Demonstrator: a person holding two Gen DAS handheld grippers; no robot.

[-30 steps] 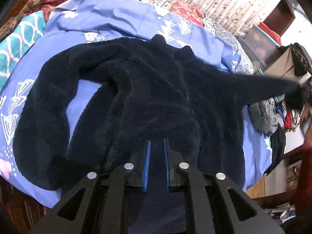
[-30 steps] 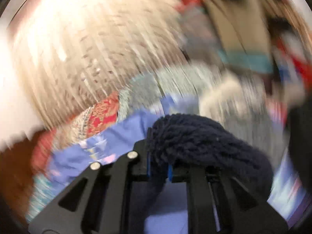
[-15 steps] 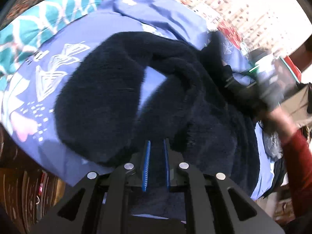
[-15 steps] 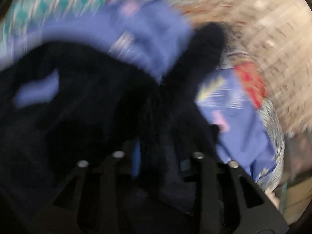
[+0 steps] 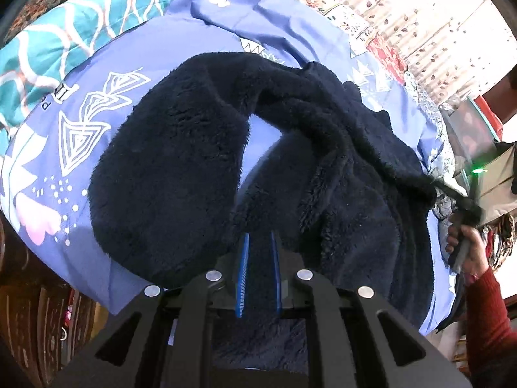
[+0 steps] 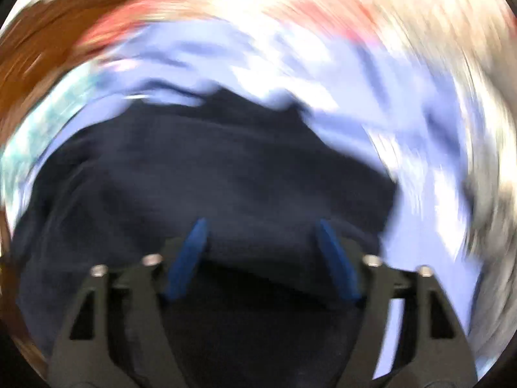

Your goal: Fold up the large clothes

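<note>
Right claw (image 6: pixel 261 242) apparently off fleece (image 5: pixel 200 148)

A blue patterned bedsheet (image 5: pixel 106 103) covers the bed beside leaf-print curtains (image 5: pixel 420 9).

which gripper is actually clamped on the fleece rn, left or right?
The left gripper: blue pads close together, pinching the navy fleece. The right gripper is spread wide above it.

Item: I see one dark navy fluffy fleece garment (image 5: pixel 339 174) | state: crumpled, partly folded over itself | pose: a thick sleeve curves round at left | place: lying on the bed's blue cover.
</note>
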